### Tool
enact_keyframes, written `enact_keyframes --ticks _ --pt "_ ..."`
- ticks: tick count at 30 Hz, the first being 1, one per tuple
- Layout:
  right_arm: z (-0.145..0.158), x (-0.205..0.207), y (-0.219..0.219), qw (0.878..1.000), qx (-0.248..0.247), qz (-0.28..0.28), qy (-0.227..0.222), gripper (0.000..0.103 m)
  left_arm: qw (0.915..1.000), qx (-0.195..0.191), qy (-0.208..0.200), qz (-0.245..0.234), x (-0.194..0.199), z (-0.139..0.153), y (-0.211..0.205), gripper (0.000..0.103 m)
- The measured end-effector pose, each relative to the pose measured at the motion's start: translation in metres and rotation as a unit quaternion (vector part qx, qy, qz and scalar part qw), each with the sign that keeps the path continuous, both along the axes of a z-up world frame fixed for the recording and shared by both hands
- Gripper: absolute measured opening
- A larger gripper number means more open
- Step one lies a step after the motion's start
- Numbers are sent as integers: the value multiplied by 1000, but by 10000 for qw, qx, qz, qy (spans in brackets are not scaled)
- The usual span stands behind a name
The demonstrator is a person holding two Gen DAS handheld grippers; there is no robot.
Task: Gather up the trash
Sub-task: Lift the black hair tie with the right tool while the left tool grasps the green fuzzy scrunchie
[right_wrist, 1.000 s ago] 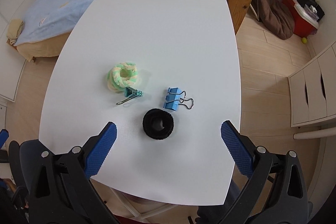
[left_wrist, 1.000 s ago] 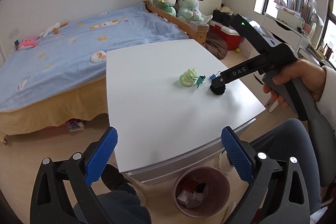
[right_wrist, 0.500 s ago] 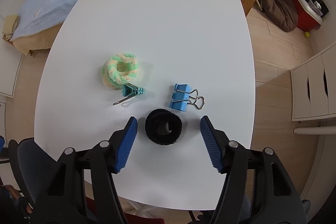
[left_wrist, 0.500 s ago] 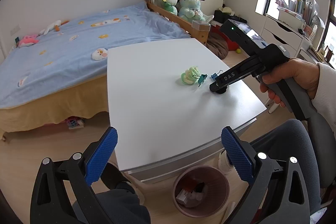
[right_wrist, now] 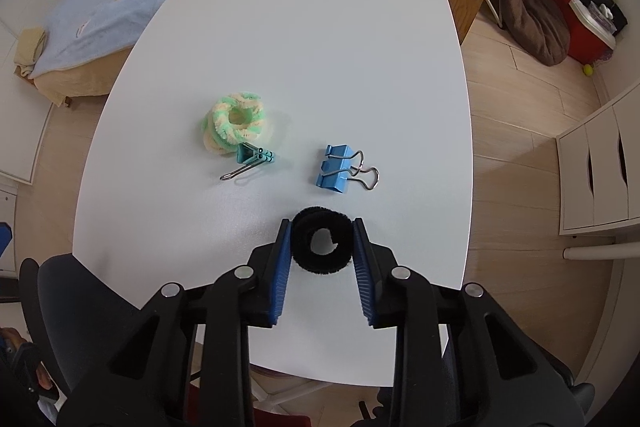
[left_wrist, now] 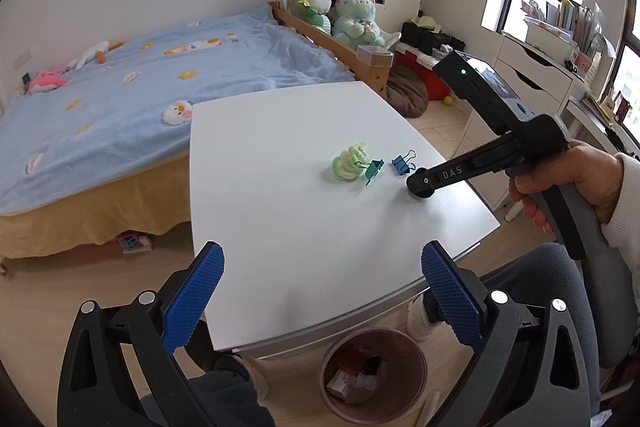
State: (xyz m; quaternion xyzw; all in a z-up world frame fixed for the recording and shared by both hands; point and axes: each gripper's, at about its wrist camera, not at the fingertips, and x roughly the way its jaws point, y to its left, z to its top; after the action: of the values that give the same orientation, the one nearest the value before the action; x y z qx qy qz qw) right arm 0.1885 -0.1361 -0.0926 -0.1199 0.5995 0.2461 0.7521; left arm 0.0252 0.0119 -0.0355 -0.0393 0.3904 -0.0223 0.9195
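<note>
Black scrunchie on the white table sits between the closing right gripper, pads touching both sides, while the left gripper gapes empty

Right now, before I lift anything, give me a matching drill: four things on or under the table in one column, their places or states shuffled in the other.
Things:
1. black ring
2. blue binder clip
3. teal binder clip
4. trash bin

Places:
A. touching the green and cream ring
B. on the floor under the table's near edge
C. between the closing right claw's pads
D. lying alone, wire handles pointing right

Pairs: 1-C, 2-D, 3-A, 4-B
</note>
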Motion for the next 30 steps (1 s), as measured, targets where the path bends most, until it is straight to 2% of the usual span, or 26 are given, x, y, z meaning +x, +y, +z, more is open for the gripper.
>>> enact_keyframes --ticks 8,16,23,27,30 --pt "16 -15 -20 9996 259 58 -115 30 9995 -229 189 -99 41 5 -5 95" --pt "28 -18 -36 9990 394 41 -211 30 9976 -409 552 -66 101 9 -9 95" --pt "29 -18 -48 9988 434 -6 -213 30 9925 -657 1030 64 150 -6 -6 95" --pt "29 -17 -51 9987 457 -14 -208 30 9861 -979 1331 188 168 -20 0 95" --pt "29 -17 -52 9987 466 -18 -200 30 9820 -1047 1550 279 177 -33 -1 95"
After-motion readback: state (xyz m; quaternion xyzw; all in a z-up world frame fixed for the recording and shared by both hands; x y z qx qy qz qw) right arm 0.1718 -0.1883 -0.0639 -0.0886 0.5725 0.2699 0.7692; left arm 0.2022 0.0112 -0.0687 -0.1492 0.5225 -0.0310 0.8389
